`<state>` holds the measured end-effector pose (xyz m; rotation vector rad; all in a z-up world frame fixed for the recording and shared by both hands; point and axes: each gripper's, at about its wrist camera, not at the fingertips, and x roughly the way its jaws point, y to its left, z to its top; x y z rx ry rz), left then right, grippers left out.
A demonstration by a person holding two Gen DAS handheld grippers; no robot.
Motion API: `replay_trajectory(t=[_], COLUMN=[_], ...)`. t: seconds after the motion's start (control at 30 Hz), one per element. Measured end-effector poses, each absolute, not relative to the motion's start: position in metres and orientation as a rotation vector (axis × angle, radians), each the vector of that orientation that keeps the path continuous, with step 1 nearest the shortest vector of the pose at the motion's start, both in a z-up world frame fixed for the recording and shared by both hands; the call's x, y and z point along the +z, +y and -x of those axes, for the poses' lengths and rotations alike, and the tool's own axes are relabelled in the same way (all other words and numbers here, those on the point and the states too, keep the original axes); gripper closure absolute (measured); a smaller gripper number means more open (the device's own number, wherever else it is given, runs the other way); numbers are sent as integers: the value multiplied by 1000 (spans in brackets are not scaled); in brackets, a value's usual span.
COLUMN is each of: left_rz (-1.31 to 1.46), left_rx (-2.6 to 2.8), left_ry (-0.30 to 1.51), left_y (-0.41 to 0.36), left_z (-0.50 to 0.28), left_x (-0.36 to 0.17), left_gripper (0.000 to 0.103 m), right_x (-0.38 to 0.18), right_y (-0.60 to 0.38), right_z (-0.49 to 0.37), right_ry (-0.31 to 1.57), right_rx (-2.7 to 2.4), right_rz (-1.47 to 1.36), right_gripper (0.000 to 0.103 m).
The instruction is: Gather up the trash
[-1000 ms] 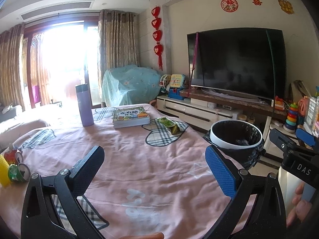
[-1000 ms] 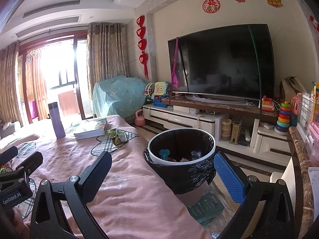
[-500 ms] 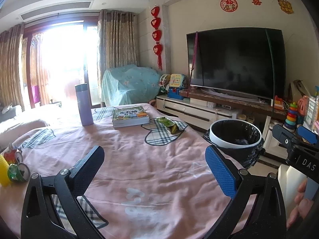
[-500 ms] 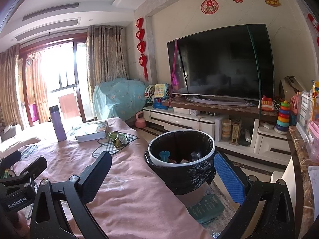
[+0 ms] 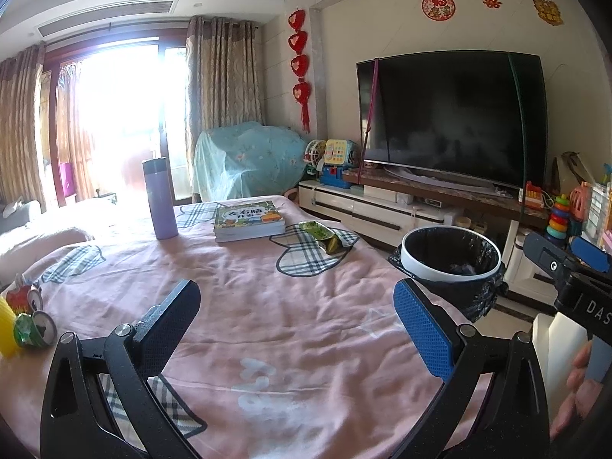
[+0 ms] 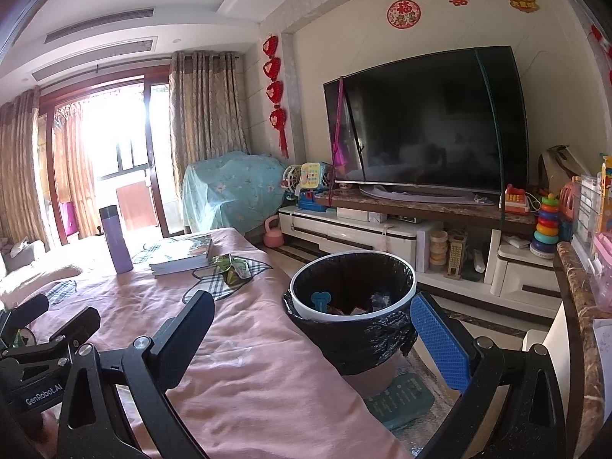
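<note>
Both the left gripper (image 5: 296,311) and the right gripper (image 6: 311,323) are held with fingers wide apart and nothing between them. The green snack wrapper (image 5: 325,235) lies ahead, near the far right edge of the pink-covered table (image 5: 267,329), just right of the book (image 5: 248,220), its long axis running toward that edge. The lined bin (image 6: 352,310) stands off that edge; the right gripper is judged nearer to both

Daylight from the window (image 5: 118,114) blew out, probably hiding detail there; the room stayed bright, sharp, with fisheye-bent, dark-vignetted edges.
</note>
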<state>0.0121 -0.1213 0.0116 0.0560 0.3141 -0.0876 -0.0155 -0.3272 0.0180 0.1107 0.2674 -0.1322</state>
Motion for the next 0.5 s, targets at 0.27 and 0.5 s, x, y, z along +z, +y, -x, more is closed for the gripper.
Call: replay_trajectory(t=[0.27, 0.5], left_rz=[-61, -60], left_rx=[-90, -92], left_ry=[316, 317], left_y=[-120, -120], left_z=[-12, -12], left_x=[10, 10], left_gripper=[0, 0], right_x=[19, 19], right_y=[-327, -327], right_z=[18, 18], right_ry=[262, 261], right_rx=[-132, -132], right_rz=[-115, -114], right_gripper=[0, 0])
